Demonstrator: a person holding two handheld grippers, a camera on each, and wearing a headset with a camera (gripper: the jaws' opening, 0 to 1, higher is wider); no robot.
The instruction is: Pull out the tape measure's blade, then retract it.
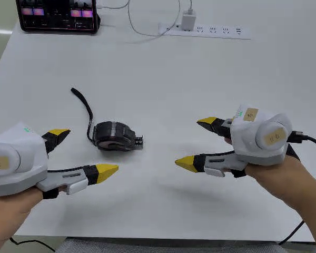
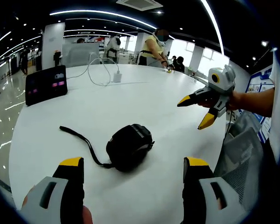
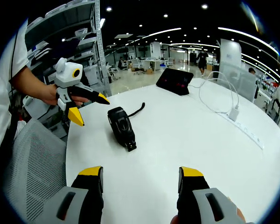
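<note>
A black and grey tape measure [image 1: 114, 136] lies on the white table [image 1: 163, 74], its black wrist strap [image 1: 85, 109] trailing up and left. The blade is fully inside; its hook tip [image 1: 139, 140] points right. My left gripper [image 1: 84, 152] is open just left of the case, touching nothing. My right gripper [image 1: 198, 143] is open well to the right, with bare table between it and the tape. In the left gripper view the tape measure [image 2: 129, 146] sits ahead between the yellow-tipped jaws. In the right gripper view the tape measure [image 3: 122, 127] lies ahead to the left.
A black tablet [image 1: 58, 15] stands at the far left of the table. A white power strip [image 1: 205, 29] with a plugged charger [image 1: 188, 21] and cable lies at the far edge. A mesh chair [image 3: 32, 177] is behind the near edge. People stand in the background.
</note>
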